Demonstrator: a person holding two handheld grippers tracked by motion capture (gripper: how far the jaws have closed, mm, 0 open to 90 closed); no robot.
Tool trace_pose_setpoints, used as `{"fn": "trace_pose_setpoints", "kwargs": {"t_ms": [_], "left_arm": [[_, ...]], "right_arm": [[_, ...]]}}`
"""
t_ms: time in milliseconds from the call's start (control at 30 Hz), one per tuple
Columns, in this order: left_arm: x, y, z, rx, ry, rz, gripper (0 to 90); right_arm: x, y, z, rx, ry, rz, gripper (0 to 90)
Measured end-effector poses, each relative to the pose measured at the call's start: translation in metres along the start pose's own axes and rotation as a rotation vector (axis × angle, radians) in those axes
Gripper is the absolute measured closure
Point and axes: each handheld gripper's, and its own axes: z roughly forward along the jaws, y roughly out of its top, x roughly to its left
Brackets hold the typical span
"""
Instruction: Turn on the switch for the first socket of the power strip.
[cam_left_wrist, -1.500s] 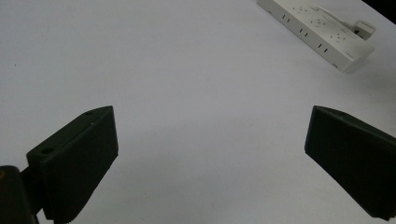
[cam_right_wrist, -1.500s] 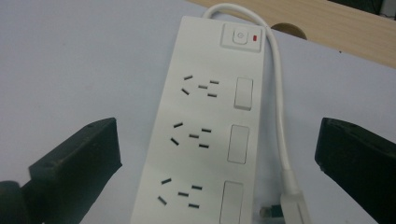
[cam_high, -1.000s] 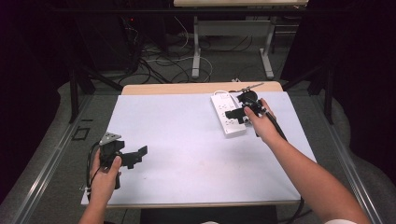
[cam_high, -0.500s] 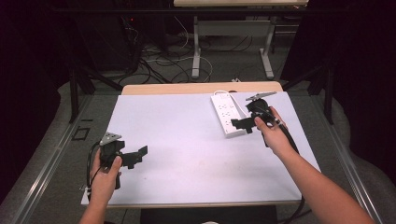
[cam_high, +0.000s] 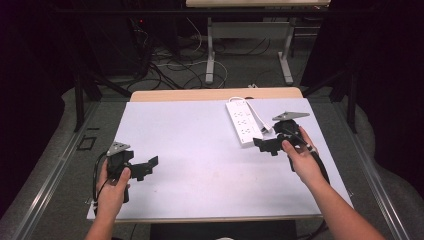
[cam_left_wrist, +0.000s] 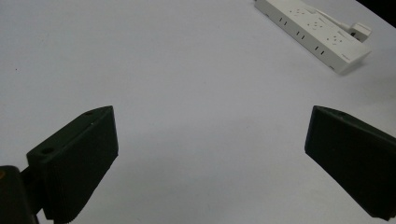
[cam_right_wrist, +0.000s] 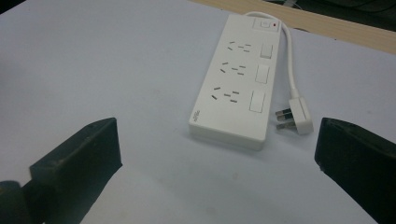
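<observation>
- While the left gripper sits low in the lower left of the high view, its fingers are spread wide with nothing between them, and in the left gripper view bare white worktop shows between them.
- In that same view the power strip lies far off in the upper right corner, well apart from this gripper, so I judge the left hand to be idle for this step.
- Right of centre in the high view, the power strip lies flat on the worktop, its long side running up the frame, with its white cable along its right edge.
- In the right gripper view the strip fills the upper middle, sockets up; the cable loops down its right side to the plug, which lies on the worktop just beside the strip's near right corner, prongs pointing toward the strip.
- At the right of the high view, the right gripper hangs just beside the strip's near end, its fingers wide apart and empty.
- Judged from this, the step in hand is the approach to the strip or its plug, with no grasp made.
- The next move calls for lining the fingers up on either side of the plug or the strip's end, going lower and closing squarely.
</observation>
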Motion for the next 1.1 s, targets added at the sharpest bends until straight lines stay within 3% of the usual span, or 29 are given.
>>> {"fn": "trace_pose_setpoints", "kwargs": {"t_ms": [433, 600, 1100], "left_arm": [[-0.002, 0.001, -0.001, -0.005, -0.001, 0.005, 2.9], [-0.002, 0.001, -0.001, -0.004, 0.000, 0.004, 2.8], [-0.003, 0.000, 0.000, -0.004, 0.002, 0.005, 2.8]], "right_arm": [[-0.016, -0.041, -0.032, -0.047, -0.028, 0.094, 0.4], [-0.027, -0.054, -0.043, -0.055, -0.070, 0.110, 0.4], [-0.053, -0.090, -0.053, -0.079, -0.122, 0.193, 1.0]]}}
